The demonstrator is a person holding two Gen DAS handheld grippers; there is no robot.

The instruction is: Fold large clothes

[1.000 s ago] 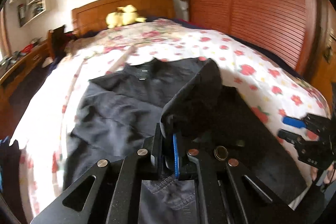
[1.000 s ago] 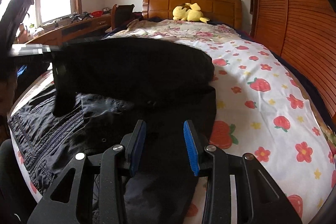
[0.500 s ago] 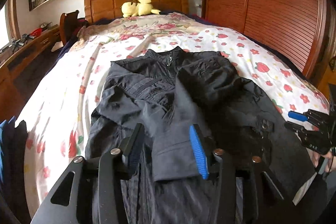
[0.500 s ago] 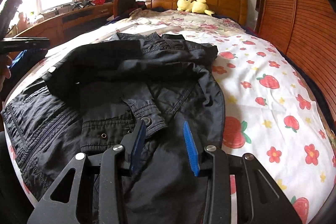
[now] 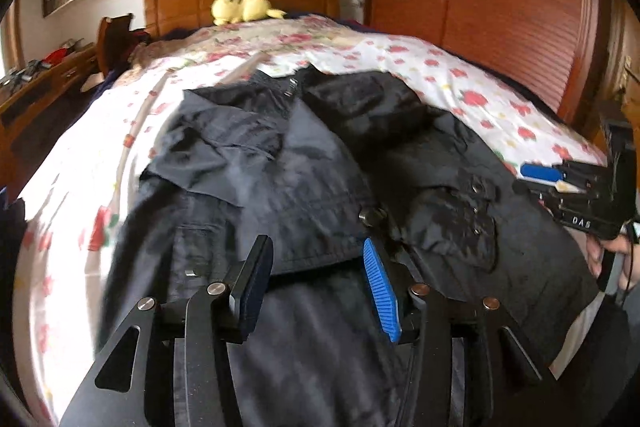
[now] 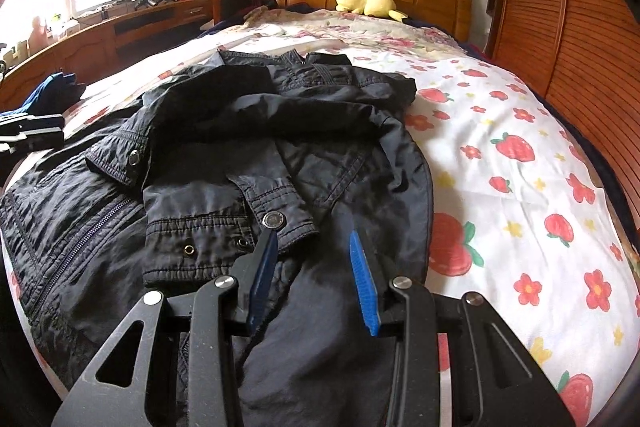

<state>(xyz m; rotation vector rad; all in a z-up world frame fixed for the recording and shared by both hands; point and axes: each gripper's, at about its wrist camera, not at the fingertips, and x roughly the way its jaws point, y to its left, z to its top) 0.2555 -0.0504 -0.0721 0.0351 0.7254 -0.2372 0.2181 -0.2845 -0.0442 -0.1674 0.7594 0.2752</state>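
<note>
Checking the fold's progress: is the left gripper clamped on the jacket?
No, the left gripper is open above the jacket, holding nothing.

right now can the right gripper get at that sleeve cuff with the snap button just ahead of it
Probably yes. The right gripper is open just short of the sleeve cuff, which lies on top of the black jacket with nothing over it. The cuff sits slightly to the gripper's left, so a small sideways shift seems needed.
</note>
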